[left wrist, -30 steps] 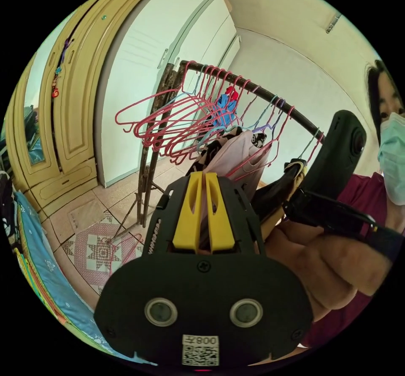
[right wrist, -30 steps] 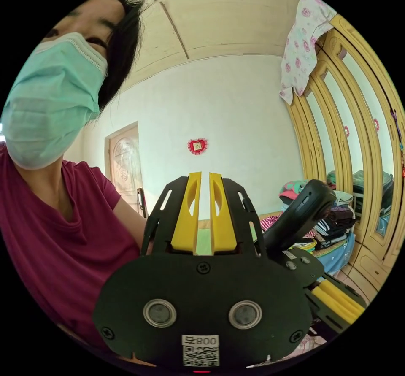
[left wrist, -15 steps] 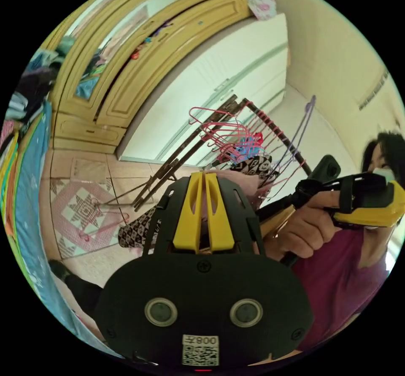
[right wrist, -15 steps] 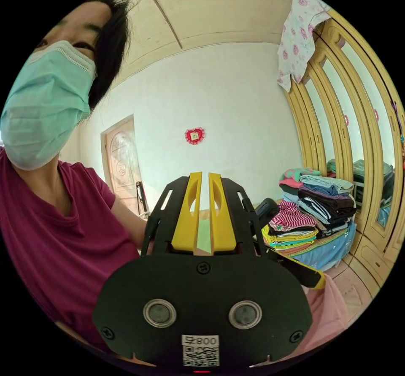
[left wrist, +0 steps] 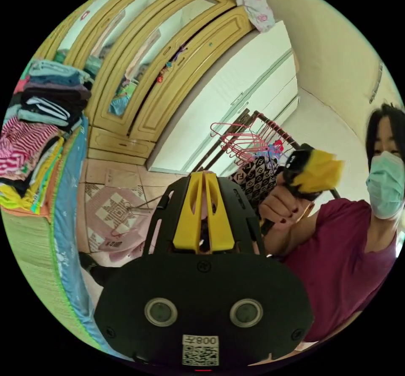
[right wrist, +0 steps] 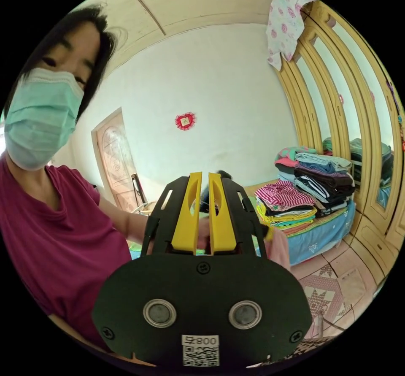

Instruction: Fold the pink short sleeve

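Hanging rack [left wrist: 253, 139] beside left tongs [left wrist: 203, 177]

Left gripper [left wrist: 203, 176], jaws pinching pink cloth [left wrist: 126, 241]

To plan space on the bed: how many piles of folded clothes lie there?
2: a lower striped-topped pile, and a taller pile beside it, toward the wardrobe. More may be hidden.

Bed [right wrist: 325, 234]: folded clothes stack [right wrist: 310, 194] on top.
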A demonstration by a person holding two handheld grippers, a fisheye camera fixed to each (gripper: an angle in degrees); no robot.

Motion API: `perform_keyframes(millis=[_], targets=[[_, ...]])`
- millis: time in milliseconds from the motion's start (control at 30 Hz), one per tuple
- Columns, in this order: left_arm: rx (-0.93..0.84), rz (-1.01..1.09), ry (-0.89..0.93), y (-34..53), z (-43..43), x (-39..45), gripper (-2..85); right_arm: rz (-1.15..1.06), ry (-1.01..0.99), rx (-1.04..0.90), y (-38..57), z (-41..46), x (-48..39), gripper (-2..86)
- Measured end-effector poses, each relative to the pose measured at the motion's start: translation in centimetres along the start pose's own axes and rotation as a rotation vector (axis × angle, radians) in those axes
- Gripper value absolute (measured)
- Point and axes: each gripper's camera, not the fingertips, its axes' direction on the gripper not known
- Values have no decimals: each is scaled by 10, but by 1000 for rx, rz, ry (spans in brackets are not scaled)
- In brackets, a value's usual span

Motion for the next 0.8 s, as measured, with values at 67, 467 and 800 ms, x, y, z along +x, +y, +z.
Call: perform_keyframes(millis=[67, 467, 800], targets=[[54, 25, -50, 9, -42, 5, 5, 20, 47, -9, 3, 12, 7, 27], [319, 135, -309, 98, -281, 58, 7, 193, 176, -396, 71, 201, 79, 73], [438, 156, -343, 196, -404, 99, 7, 140, -29, -680, 145, 356, 69, 112]])
